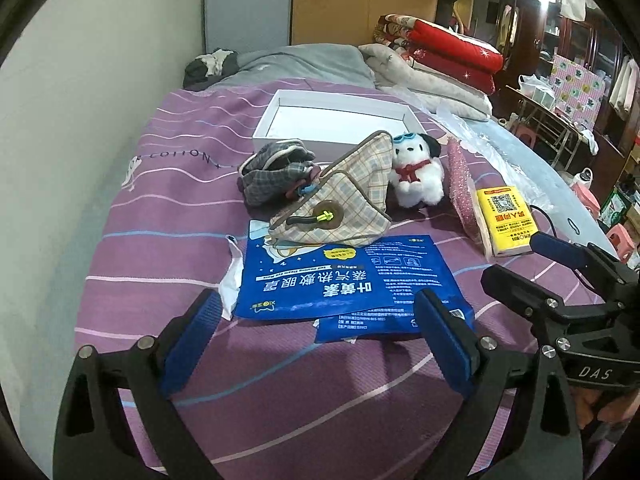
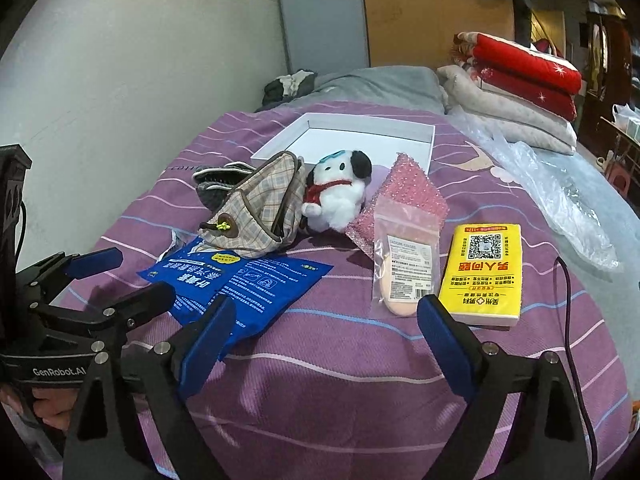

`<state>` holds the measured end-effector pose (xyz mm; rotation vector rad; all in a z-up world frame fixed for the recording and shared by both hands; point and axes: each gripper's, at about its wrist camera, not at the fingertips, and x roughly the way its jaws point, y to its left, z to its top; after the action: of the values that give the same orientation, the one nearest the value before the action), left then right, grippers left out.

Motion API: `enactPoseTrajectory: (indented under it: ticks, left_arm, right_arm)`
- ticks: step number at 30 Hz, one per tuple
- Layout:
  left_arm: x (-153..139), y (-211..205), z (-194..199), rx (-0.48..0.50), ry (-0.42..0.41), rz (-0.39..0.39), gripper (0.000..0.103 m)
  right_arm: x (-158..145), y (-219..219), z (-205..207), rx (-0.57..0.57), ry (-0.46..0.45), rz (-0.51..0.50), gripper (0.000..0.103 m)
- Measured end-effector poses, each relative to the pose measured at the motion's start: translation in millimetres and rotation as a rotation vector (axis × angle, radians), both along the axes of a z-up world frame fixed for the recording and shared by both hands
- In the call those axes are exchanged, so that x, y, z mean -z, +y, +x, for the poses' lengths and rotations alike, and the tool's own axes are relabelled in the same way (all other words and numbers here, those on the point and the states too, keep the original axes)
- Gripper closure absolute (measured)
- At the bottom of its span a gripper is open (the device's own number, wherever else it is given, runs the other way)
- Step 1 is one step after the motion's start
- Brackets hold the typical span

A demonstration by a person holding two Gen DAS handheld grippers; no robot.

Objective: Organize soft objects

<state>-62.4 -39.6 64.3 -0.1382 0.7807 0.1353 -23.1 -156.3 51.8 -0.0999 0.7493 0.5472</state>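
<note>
where fluffy plush dog (image 2: pixel 338 196) sits, plaid pouch (image 2: pixel 260 210) slumps.

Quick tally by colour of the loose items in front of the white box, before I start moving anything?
Blue: 2 packets
Yellow: 1 tissue pack
Pink: 1 scrubby cloth
Clear: 1 puff bag
Beige plaid: 1 pouch
Grey plaid: 1 cloth bundle
White: 1 plush dog
Total: 8
</note>
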Motion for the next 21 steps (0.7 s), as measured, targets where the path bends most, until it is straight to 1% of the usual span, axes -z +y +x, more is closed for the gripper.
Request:
enactPoseTrajectory:
  ticks: [3,7,14,21]
  left_arm:
    - [0.3,1.0,-0.1,0.004,-0.002,-0.007,0.007]
    - [0.8,2.3,-1.0,0.024,-0.009,-0.037,0.007]
    - [2.0,2.0,0.1,0.054,-0.002,-0.065,0.007]
    - [2.3,2.8,2.3,0.057,0.007,-0.080,0.007]
  right_arm:
    - [-0.3,-0.4,-0.3,0.000,0.000,0.001,0.010]
    - [1.7,0.1,1.7,0.000,0.007,-0.003,0.011]
    - [6.1,7.2,3.7,-0.009,0.017,-0.043,0.012]
    - [8.1,5.0,5.1,-0.017,0.027,-0.027,0.012]
